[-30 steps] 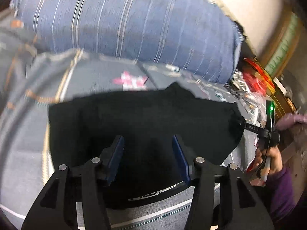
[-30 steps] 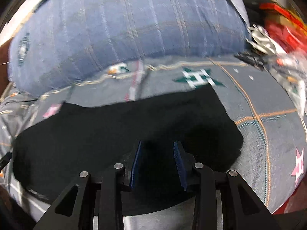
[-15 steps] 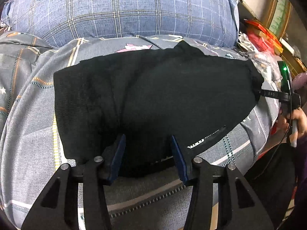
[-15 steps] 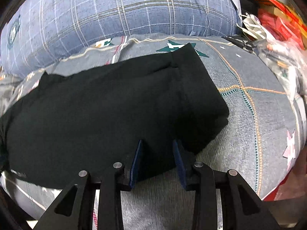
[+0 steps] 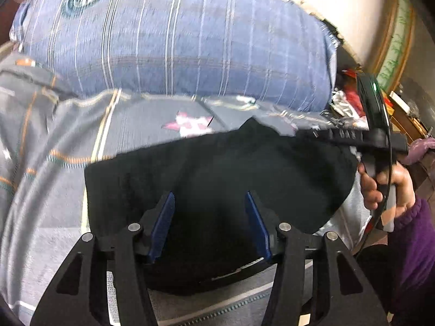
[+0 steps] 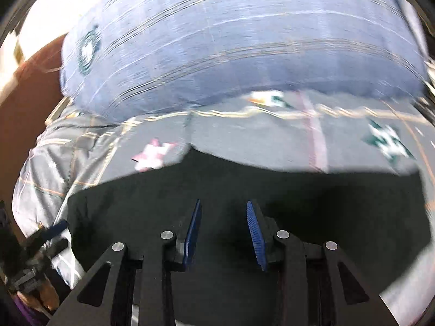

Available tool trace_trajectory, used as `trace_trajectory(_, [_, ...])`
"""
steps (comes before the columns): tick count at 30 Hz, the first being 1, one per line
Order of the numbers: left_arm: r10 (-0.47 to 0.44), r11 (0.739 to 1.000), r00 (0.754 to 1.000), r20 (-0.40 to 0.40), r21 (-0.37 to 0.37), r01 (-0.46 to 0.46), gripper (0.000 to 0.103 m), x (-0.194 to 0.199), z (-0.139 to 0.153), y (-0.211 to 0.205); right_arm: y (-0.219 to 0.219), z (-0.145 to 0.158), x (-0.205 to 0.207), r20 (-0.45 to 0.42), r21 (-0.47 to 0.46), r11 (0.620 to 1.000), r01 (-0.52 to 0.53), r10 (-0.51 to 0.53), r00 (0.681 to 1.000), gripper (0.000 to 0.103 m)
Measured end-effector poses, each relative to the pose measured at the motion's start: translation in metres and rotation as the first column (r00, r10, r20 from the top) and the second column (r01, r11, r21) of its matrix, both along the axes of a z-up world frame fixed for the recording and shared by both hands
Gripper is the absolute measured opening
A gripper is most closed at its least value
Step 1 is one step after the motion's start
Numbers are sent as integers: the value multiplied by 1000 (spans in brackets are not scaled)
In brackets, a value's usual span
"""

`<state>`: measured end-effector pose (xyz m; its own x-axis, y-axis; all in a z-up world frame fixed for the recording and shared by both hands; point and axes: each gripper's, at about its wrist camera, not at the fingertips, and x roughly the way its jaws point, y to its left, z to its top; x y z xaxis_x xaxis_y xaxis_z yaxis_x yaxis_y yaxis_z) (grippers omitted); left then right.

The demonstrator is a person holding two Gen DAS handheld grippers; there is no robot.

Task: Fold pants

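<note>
Left tool (image 5: 209, 203), right tool (image 6: 223, 212) — black frames, silver screws, blue ribbed pads; right hand (image 5: 386, 187) — bare skin, purple sleeve.

A grey patterned bedspread (image 5: 54, 179) covers the work surface, marked with orange and white grid lines and pink and green star motifs; both views are motion-blurred. A large blue plaid cushion (image 5: 174, 43) bearing a round emblem lies along the far edge of the bedspread, touching it. Behind the cushion stands a pale wall (image 5: 339, 5). At the right of the left wrist view, a wooden frame with a green panel (image 5: 394, 46) leans near the wall, with red and silver packaging clutter (image 5: 348, 103) below it. A brown wooden surface (image 6: 30, 81) shows left of the cushion. Lighting is dim and indoor.
</note>
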<state>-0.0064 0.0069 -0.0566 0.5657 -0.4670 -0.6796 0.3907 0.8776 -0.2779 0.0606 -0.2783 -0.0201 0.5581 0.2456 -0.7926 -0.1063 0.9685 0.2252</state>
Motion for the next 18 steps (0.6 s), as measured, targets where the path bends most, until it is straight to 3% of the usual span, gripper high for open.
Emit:
trace_trajectory(5, [49,998,997,-61,48,-46,52,12,-22,8,35,-22,33,-16,56,995,-84,85,996,36])
trace_trajectory(9, [82,996,992,-94,51,-78,52,19,-27,15,45,-41,55,-22,56,994,-90,92,996,36])
trace_trajectory(12, [75,995,994,-81,79,-69,52,16,-30,12,38,-56,68,-55,78,995,-54,58,997,32])
trace_trajectory(18, [46,985,998,-35,168,-40,52,9,-33,0,29,-60,82,-33,90,996,-27,30,999,27])
